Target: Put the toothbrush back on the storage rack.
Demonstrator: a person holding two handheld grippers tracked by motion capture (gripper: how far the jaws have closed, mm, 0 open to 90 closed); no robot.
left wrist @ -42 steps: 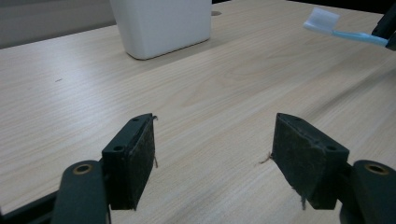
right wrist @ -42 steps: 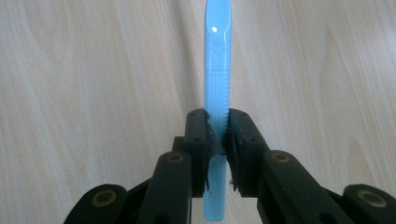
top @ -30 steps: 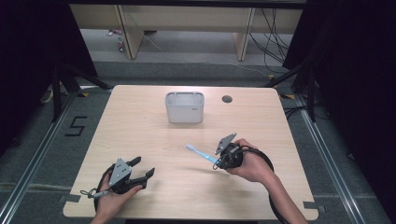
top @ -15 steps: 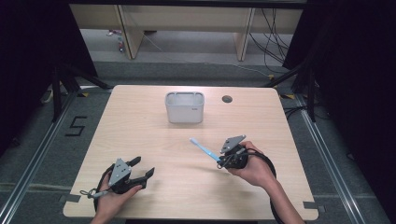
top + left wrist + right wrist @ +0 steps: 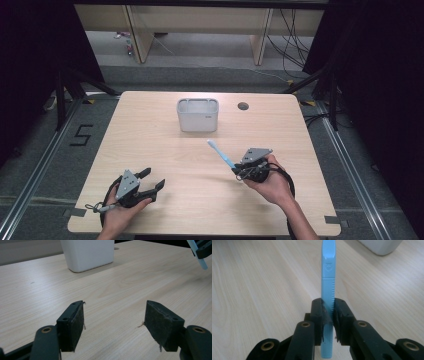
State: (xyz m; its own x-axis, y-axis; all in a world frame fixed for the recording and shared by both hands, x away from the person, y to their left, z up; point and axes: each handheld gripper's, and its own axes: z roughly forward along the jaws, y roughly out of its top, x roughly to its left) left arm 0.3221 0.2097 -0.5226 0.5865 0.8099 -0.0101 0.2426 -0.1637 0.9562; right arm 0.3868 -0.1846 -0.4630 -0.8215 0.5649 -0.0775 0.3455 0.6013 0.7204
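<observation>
Toothbrush (image 5: 220, 152) sits clamped in your right gripper (image 5: 239, 170), just right of centre in the high view, its long end slanting up and left toward the white holder (image 5: 198, 114) at the upper middle of the tabletop (image 5: 150, 145). In the right gripper view the fingers (image 5: 318, 312) are closed tight on the ridged part of the blue handle (image 5: 328, 290), so the brush stands straight out along them; that grip, I judge, keeps it from swinging while you carry it and lets you aim the free end at the holder's open top. Which end carries the bristles is hard to tell from these views, though the far tip looks paler in the high view.

Your left gripper (image 5: 150, 184) rests low at the lower left of the high view, its fingers (image 5: 71, 325) spread wide with nothing between them, bare wood showing in the gap; it seems parked there to stay clear of the carrying hand.

Against the earlier high views, your right hand has drawn slightly down and right in the frame, and the brush with it, so the tip now lies a little farther from the holder. The left hand, the holder and the dark round hole (image 5: 243, 106) near the upper right of the tabletop are where they were.
</observation>
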